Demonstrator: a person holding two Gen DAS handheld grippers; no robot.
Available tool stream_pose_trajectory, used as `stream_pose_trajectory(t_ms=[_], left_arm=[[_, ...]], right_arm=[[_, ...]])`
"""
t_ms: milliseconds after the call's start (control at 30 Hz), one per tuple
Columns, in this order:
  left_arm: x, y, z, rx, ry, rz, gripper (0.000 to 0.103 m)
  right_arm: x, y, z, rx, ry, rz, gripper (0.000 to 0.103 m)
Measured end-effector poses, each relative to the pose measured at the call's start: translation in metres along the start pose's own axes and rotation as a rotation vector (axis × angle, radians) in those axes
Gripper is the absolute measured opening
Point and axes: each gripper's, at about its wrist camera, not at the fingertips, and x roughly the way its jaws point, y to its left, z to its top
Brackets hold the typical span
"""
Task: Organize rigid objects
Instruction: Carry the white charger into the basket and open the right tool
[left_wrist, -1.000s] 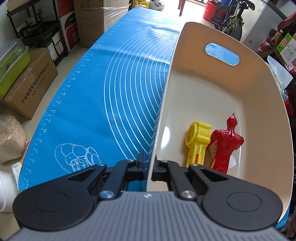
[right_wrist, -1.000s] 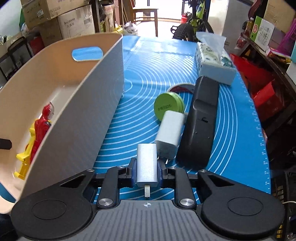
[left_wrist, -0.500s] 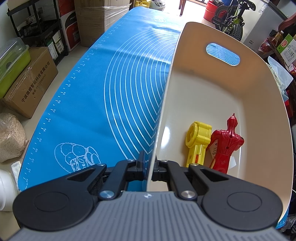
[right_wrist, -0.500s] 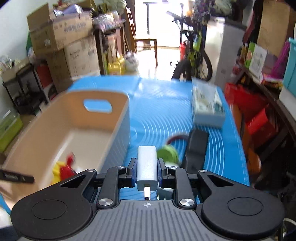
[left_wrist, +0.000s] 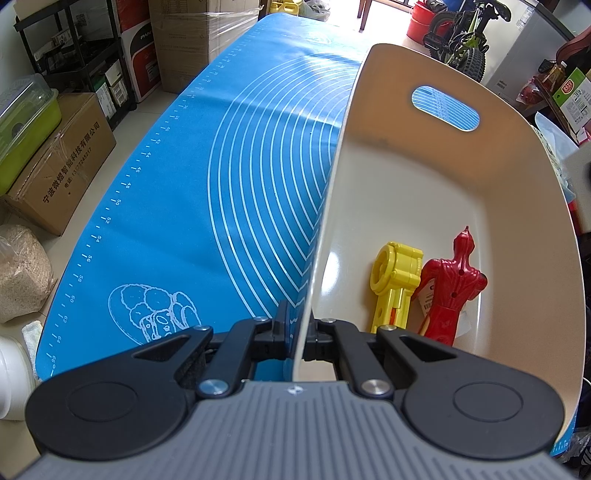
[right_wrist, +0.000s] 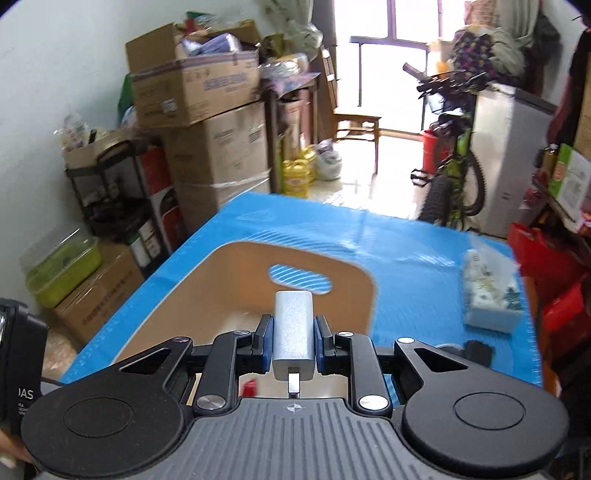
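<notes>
Above the cream plastic bin, the right gripper pinched a silver rectangular charger; the left gripper clamped the bin's wall.

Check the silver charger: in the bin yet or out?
Out. The charger is clamped in the right gripper, above the bin; only two toys lie inside.

Both wrist views share the bin; the right, blurred, seemingly looks from higher.

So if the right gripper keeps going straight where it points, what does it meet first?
Probably the inside of the beige bin, near its far handle wall; the right gripper holds a silver charger. Depth is unclear.
</notes>
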Motion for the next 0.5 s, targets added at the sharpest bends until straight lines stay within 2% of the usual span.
stream_pose_trajectory(t_ms=[367, 500], left_arm=[[0.0, 0.0, 0.0, 0.0, 0.0, 0.001, 0.006], [0.0, 0.0, 0.0, -0.001, 0.0, 0.001, 0.006]], right_arm=[[0.057, 0.029, -0.039, -0.003, 0.159, 0.027, 0.032], [0.059, 0.033, -0.041, -0.019, 0.169, 0.029, 0.032]])
